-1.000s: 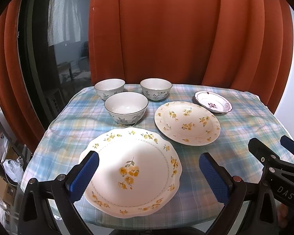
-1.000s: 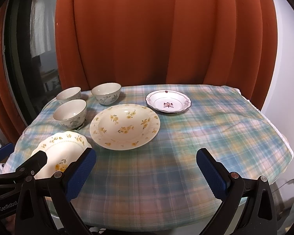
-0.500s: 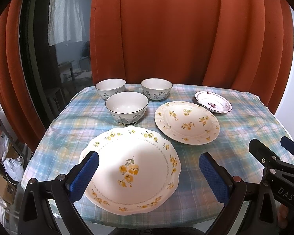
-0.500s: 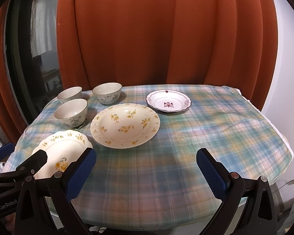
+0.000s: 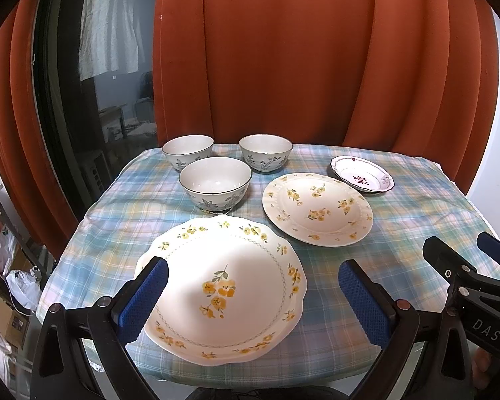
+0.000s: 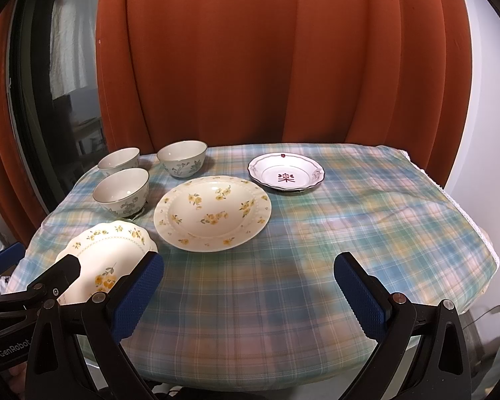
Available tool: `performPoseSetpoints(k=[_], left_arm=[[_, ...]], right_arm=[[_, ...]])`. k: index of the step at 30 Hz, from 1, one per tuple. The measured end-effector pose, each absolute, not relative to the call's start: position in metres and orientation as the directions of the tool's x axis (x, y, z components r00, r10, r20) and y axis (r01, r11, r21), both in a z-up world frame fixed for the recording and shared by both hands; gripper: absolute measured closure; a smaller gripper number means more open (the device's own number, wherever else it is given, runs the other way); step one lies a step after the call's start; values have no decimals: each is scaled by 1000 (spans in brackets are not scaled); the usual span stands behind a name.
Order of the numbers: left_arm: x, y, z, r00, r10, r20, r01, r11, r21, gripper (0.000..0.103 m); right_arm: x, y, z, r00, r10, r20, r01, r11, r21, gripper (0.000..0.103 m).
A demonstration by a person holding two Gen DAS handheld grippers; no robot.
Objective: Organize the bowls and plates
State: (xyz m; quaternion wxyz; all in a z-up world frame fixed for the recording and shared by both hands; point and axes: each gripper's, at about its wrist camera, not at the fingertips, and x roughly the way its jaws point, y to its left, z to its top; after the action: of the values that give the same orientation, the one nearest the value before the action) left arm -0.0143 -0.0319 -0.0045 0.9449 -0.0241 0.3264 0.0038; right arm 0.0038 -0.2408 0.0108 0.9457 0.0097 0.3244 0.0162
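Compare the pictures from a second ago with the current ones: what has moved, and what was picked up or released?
Almost nothing changed. Both cameras drifted slightly, so the dishes sit marginally differently in view. The left gripper and right gripper keep their jaws wide open and hold nothing. The scalloped plate, the deep flowered plate, the small plate and the three bowls stayed put on the checked tablecloth.

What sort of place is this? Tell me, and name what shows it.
Probably a room in a home: a table under a plaid tablecloth, floral bowls and plates, and rust-red curtains beside a dark window.
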Motion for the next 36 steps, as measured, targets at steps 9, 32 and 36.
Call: performPoseSetpoints(k=[9, 32, 36], left_arm=[[-16, -31, -5, 787, -10, -617, -22, 999, -44, 0], [-17, -32, -6, 787, -10, -617, -21, 999, -44, 0], [-20, -31, -7, 784, -9, -621, -19, 999, -38, 0]], right_arm=[[5, -241, 10, 789, 36, -614, -22, 999, 29, 0], [6, -240, 8, 783, 41, -620, -28, 999, 30, 0], [8, -239, 8, 782, 41, -622, -29, 999, 29, 0]])
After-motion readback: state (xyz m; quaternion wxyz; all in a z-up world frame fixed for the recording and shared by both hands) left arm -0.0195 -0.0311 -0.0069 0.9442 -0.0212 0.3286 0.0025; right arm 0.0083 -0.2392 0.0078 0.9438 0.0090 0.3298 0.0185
